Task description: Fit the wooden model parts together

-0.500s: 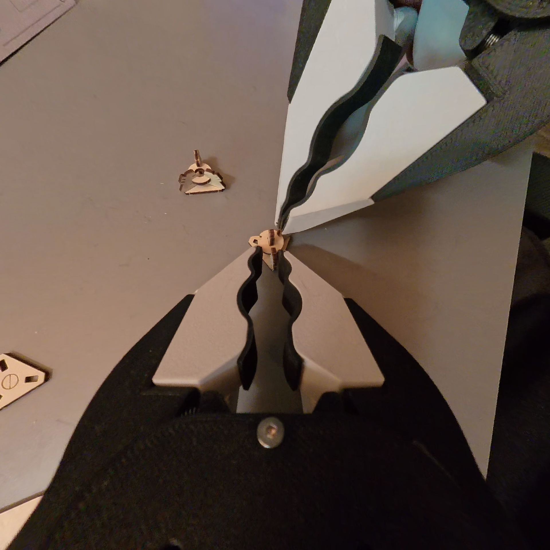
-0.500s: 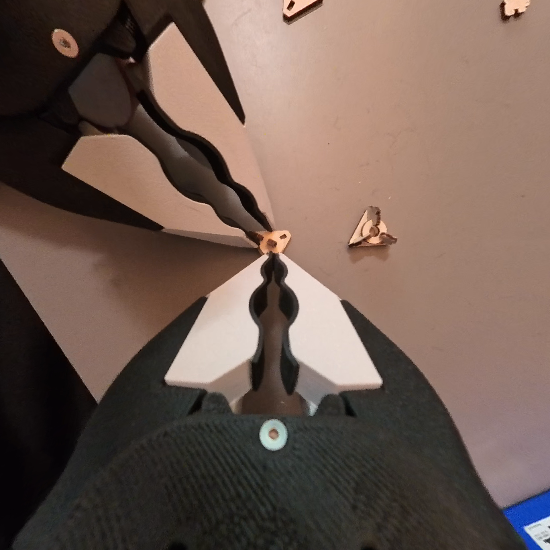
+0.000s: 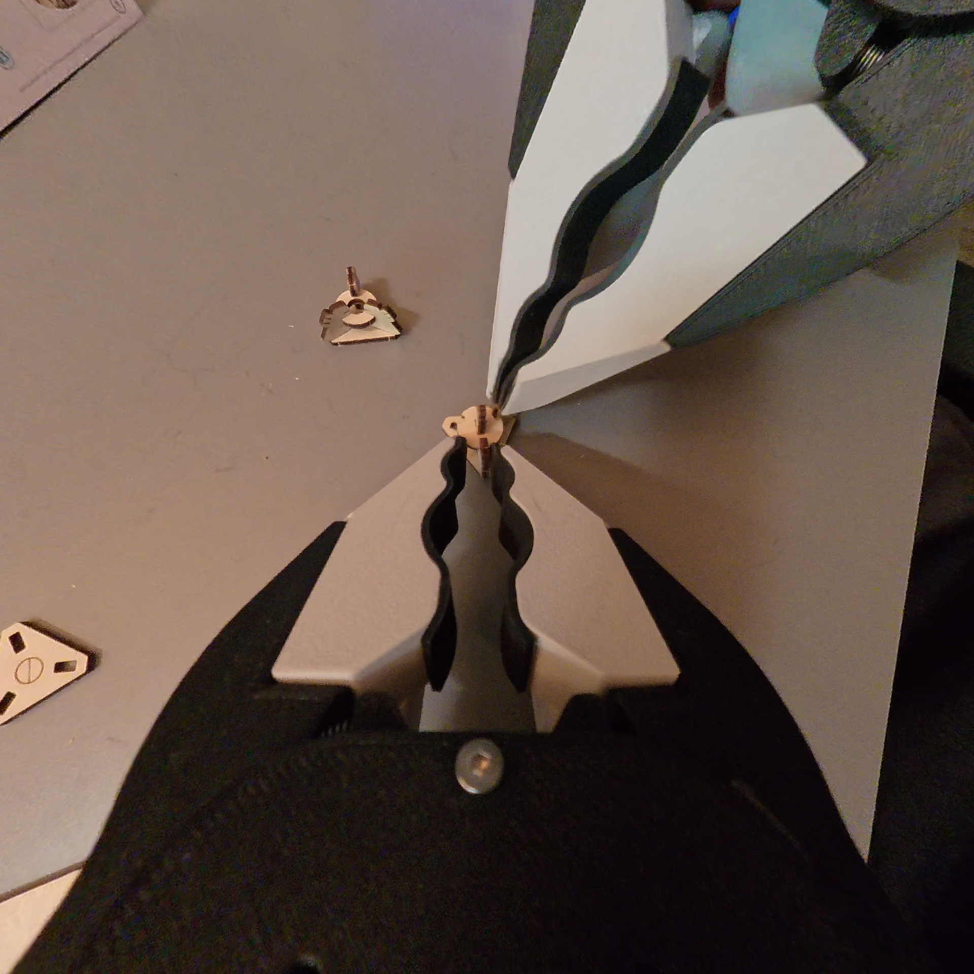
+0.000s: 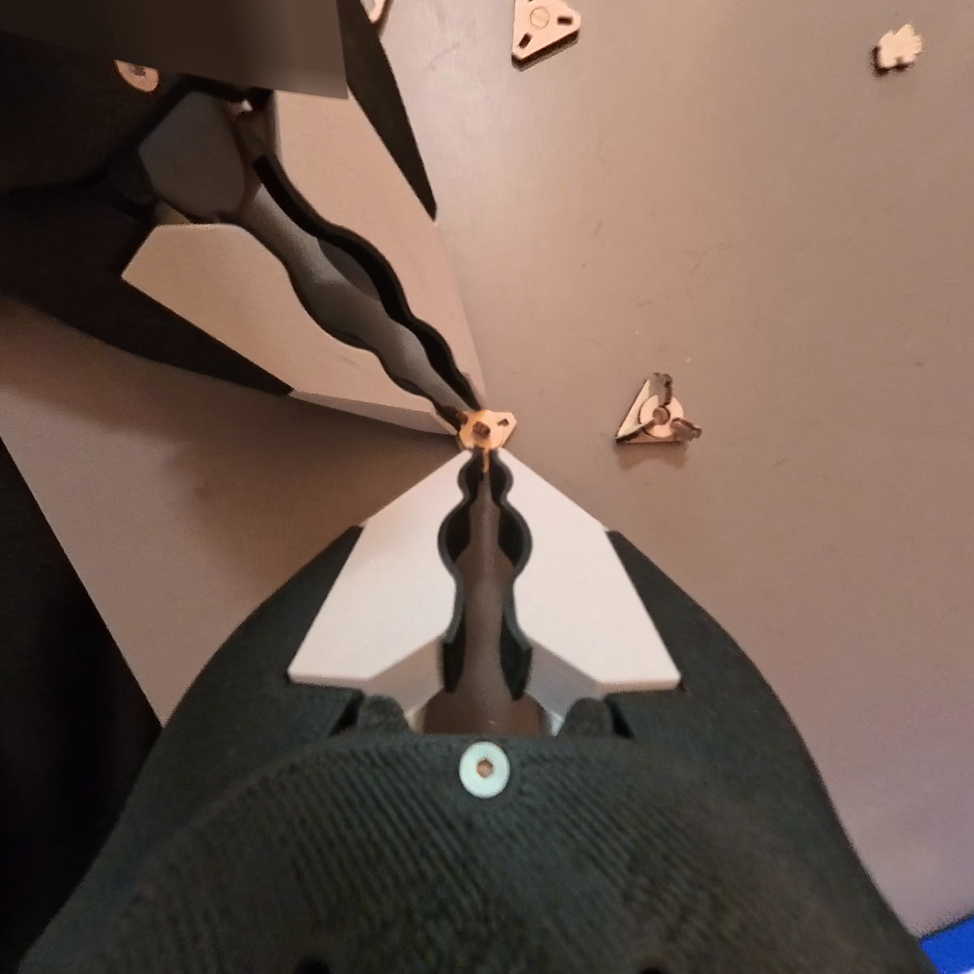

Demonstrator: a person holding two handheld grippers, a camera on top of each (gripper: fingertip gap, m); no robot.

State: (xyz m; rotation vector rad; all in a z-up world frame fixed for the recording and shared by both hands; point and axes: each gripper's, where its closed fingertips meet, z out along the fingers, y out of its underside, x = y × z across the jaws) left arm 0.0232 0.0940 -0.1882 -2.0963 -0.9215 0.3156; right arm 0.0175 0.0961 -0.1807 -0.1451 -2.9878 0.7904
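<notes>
A small light wooden assembly (image 3: 477, 426), a lobed disc on a dark peg, hangs above the grey table (image 3: 184, 474) between both grippers. My left gripper (image 3: 477, 456) is shut on its lower part, with a thin wooden piece and the peg end between the pads. My right gripper (image 3: 500, 403) comes in from the upper right, and its closed tips meet the disc's far edge. In the right wrist view my right gripper (image 4: 485, 457) pinches a thin wooden sliver of the assembly (image 4: 487, 424). The left gripper (image 4: 464, 414) grips it from the upper left.
A second wooden assembly (image 3: 358, 316) lies on the table; it also shows in the right wrist view (image 4: 656, 416). A flat triangular wooden plate (image 3: 37, 669) lies at the left, also seen from the right wrist (image 4: 543, 26). A small wooden piece (image 4: 896, 47) lies farther off. The table edge (image 3: 922, 527) runs along the right. Only a small space, under 4 cm, lies between the two pairs of fingers. From either gripper's tips it is about 15 cm to the flat triangular wooden plate (image 3: 37, 669). It is also in sight in the right wrist view (image 4: 535, 25).
Both grippers stay on the small assembly at the same spot. The right wrist view has shifted slightly and is a little blurred.
</notes>
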